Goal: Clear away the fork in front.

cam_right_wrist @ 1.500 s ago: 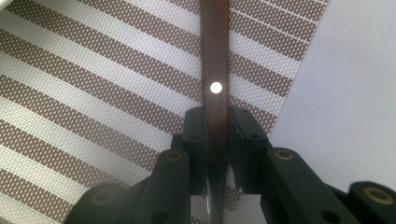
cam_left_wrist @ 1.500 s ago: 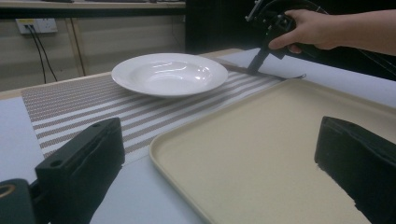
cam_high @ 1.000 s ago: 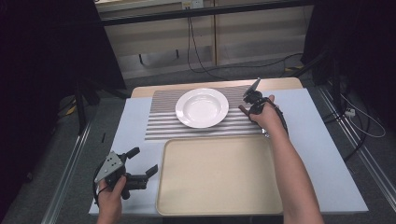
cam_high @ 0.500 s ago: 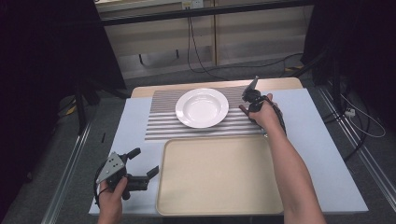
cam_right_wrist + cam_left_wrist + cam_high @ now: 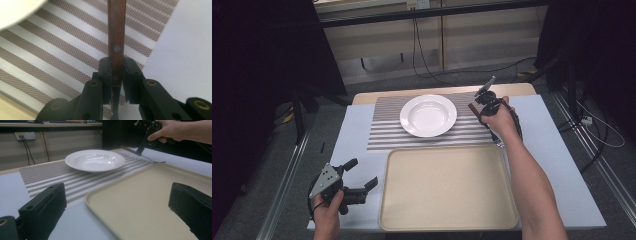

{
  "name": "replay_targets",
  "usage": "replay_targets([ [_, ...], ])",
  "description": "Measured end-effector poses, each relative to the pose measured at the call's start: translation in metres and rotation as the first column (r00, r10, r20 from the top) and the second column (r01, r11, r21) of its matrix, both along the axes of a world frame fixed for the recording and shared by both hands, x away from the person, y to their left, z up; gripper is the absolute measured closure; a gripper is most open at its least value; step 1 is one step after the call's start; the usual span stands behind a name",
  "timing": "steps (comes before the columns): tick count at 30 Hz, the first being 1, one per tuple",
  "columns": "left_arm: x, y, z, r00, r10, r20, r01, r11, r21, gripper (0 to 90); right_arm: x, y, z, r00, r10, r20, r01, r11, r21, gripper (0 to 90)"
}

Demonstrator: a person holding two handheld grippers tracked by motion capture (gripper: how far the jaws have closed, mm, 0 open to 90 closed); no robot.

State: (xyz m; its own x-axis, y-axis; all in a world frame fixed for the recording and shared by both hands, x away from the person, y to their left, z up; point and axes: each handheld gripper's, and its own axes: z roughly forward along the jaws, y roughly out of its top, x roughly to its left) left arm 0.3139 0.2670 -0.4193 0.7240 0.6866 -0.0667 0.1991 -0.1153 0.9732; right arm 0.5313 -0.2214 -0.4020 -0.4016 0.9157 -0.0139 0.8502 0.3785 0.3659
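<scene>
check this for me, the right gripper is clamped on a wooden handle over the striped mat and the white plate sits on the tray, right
Not quite: the white plate sits on the striped mat, not the tray, as the high view shows. The right gripper does clamp the wooden handle.

**Bright table, murky surroundings**

Light comes from overhead and lands evenly on the table point(image 5: 557, 150), so shadows there are soft and faint. Everything around it drops off into near black in the high view, especially both sides. The white plate point(image 5: 95, 160) picks up a few glossy highlights in the left gripper view, where the near black pads point(image 5: 42, 207) are soft and out of focus. The right gripper view is a bit hazy, with the wooden handle point(image 5: 116, 37) blurring towards the top and a blown-out white corner.
</scene>
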Motion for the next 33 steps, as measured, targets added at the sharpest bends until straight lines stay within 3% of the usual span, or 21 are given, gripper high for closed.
replay_targets([
  [7,-0.001,-0.002,0.0,1.0,-0.001,0.0,0.001,1.0,-0.001,1.6,-0.016,-0.012,0.013,0.9933,-0.02,0.114,0.011,0.9968,0.08,78.3],
  [12,-0.001,-0.005,0.001,1.0,-0.001,0.0,0.001,1.0,0.002,1.6,-0.028,-0.022,0.018,0.9791,-0.054,0.196,0.02,0.9847,0.173,78.3],
  [19,-0.002,-0.006,0.005,0.9999,0.004,0.01,-0.004,0.9999,-0.013,1.7,-0.05,-0.027,0.035,0.9429,-0.079,0.324,-0.019,0.9576,0.288,78.3],
  [21,-0.003,-0.008,0.006,0.9999,0.002,0.014,-0.002,0.9999,-0.013,1.6,-0.057,-0.026,0.038,0.9324,-0.084,0.351,-0.037,0.9446,0.326,78.3],
  [25,-0.004,-0.011,0.008,0.9998,-0.003,0.02,0.003,0.9999,-0.011,1.6,-0.071,-0.022,0.043,0.9145,-0.082,0.396,-0.073,0.93,0.36,78.2],
  [26,-0.004,-0.011,0.008,0.9997,-0.004,0.025,0.004,1.0,-0.006,1.6,-0.075,-0.021,0.045,0.908,-0.084,0.41,-0.082,0.9247,0.372,78.2],
  [27,-0.004,-0.011,0.009,0.9996,-0.005,0.028,0.005,1.0,-0.006,1.6,-0.083,-0.021,0.047,0.8973,-0.086,0.433,-0.107,0.9094,0.402,78.2],
  [29,-0.005,-0.013,0.009,0.9997,-0.002,0.024,0.003,0.9999,-0.013,1.6,-0.085,-0.02,0.047,0.8941,-0.089,0.439,-0.113,0.9038,0.413,78.2],
  [33,-0.004,-0.013,0.011,0.9997,0.003,0.025,-0.002,0.9997,-0.025,1.6,-0.1,-0.018,0.049,0.8735,-0.092,0.478,-0.145,0.888,0.436,78.2],
])
